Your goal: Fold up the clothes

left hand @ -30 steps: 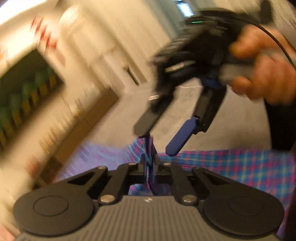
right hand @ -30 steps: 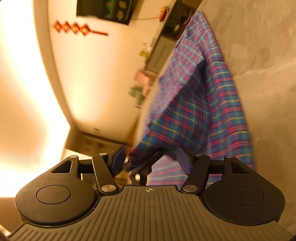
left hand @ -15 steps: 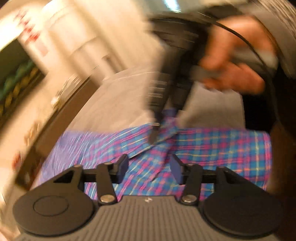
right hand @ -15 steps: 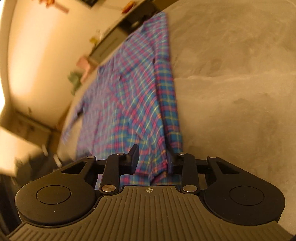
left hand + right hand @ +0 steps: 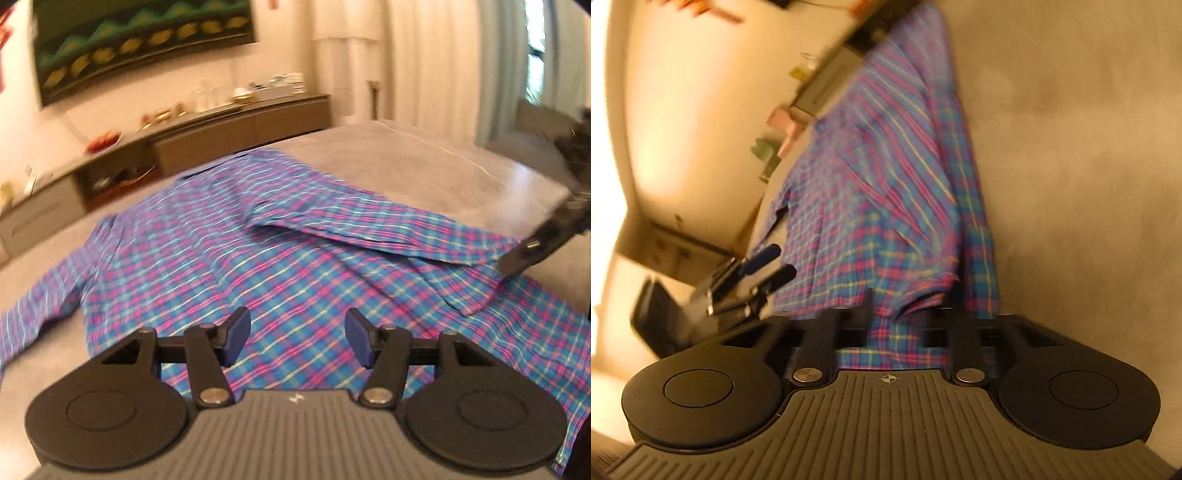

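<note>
Soft, light plaid shirt (image 5: 280,266) on bed (image 5: 406,158), best pinched at hem or folded edge; both jaws spread, opening, gripping nothing.

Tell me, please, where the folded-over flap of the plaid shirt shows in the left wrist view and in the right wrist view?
Left wrist view: the folded flap lies right of centre on the plaid shirt, running toward the right gripper at the right edge.
Right wrist view: the flap sits at centre, just above the gripper's fingers.
Shared landmark: the grey bed surface.
</note>
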Action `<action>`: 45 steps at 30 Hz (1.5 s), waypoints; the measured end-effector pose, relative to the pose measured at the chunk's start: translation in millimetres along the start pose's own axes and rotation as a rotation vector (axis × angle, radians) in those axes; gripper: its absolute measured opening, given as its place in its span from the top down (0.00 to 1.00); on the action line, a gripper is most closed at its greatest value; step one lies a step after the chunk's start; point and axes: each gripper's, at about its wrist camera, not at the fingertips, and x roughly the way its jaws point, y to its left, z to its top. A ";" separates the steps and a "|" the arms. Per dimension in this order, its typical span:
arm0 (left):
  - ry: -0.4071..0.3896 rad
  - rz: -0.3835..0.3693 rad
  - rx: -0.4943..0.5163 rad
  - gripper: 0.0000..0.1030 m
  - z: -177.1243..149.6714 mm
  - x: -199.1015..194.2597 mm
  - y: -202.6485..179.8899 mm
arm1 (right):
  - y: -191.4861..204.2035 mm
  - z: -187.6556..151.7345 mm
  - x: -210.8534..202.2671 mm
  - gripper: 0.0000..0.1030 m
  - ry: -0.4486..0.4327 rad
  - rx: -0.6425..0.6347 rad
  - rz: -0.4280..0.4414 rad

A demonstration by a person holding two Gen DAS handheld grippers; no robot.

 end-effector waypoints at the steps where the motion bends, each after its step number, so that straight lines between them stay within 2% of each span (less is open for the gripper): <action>1: 0.010 -0.003 -0.034 0.39 -1.1 -1.0 7.8 | 10.7 -2.7 -7.2 0.53 -0.034 -0.073 -0.043; 4: 0.054 -0.031 -0.145 0.36 -1.8 3.1 28.5 | 34.7 -11.3 -16.7 0.53 -0.118 -0.260 -0.210; 6: 0.074 -0.084 -0.260 0.36 -0.3 10.7 40.5 | 41.8 -15.4 -11.0 0.54 -0.103 -0.361 -0.323; 8: 0.072 -0.184 -0.388 0.36 7.1 19.6 51.2 | 42.4 -11.2 1.5 0.55 -0.077 -0.353 -0.359; 10: 0.063 -0.258 -0.498 0.36 17.8 32.8 57.3 | 33.1 -8.2 0.8 0.65 -0.069 -0.276 -0.300; 12: 0.057 -0.292 -0.563 0.36 30.4 45.7 60.3 | 29.8 -4.3 3.0 0.86 -0.080 -0.241 -0.270; 15: 0.068 -0.273 -0.600 0.37 50.6 69.8 59.7 | 24.3 -2.9 2.0 0.95 -0.089 -0.203 -0.241; 16: 0.075 -0.270 -0.615 0.40 56.0 78.6 59.5 | 19.3 -4.5 1.2 0.96 -0.087 -0.187 -0.228; 18: 0.094 -0.269 -0.641 0.52 65.9 96.4 58.7 | 12.1 -6.0 -1.6 0.97 -0.086 -0.150 -0.200; 20: 0.112 -0.246 -0.646 0.91 74.1 110.3 57.1 | 4.7 -3.6 -1.9 0.99 -0.093 -0.101 -0.153; 21: 0.119 -0.226 -0.641 0.96 77.9 115.2 56.4 | 1.2 -1.4 -2.2 0.99 -0.098 -0.070 -0.121; 24: 0.104 -0.180 -0.657 0.98 83.8 119.5 59.8 | -8.9 3.0 -3.1 1.00 -0.104 0.027 -0.007; 26: 0.099 -0.159 -0.681 0.99 83.5 119.1 62.4 | -10.9 3.0 3.8 1.00 -0.084 0.060 0.023; 29: 0.170 -0.163 -0.663 0.97 77.4 127.3 56.4 | -4.3 -2.2 17.7 1.00 -0.024 0.002 -0.128; 31: 0.210 -0.160 -0.646 0.93 72.7 127.7 51.5 | 1.5 -4.0 20.3 0.94 -0.006 -0.039 -0.164; 33: 0.198 -0.154 -0.657 0.90 68.8 114.9 51.9 | 8.5 0.4 11.2 0.76 -0.034 -0.076 -0.167; 34: 0.192 -0.152 -0.662 0.84 66.9 108.5 52.1 | 11.5 4.6 6.7 0.69 -0.051 -0.093 -0.170; 35: 0.177 -0.159 -0.662 0.75 64.4 97.3 52.4 | 12.8 14.6 2.1 0.53 -0.074 -0.107 -0.174; 36: 0.159 -0.170 -0.656 0.71 63.2 86.0 54.6 | 14.2 24.6 -2.4 0.46 -0.097 -0.120 -0.178; 38: 0.135 -0.170 -0.625 0.64 56.6 60.5 57.6 | 16.2 46.0 -8.6 0.46 -0.135 -0.144 -0.183; 39: 0.126 -0.161 -0.605 0.64 52.2 47.8 59.9 | 14.3 62.0 -1.8 0.41 -0.124 -0.144 -0.169; 41: 0.097 -0.094 -0.580 0.60 43.6 25.8 72.6 | 6.8 94.2 18.2 0.37 -0.093 -0.136 -0.151; 43: 0.066 -0.021 -0.608 0.57 33.6 10.1 94.1 | -4.9 126.6 45.7 0.36 -0.067 -0.119 -0.161; 45: 0.057 0.019 -0.681 0.55 22.8 2.2 122.3 | -16.9 153.7 74.0 0.33 -0.044 -0.108 -0.168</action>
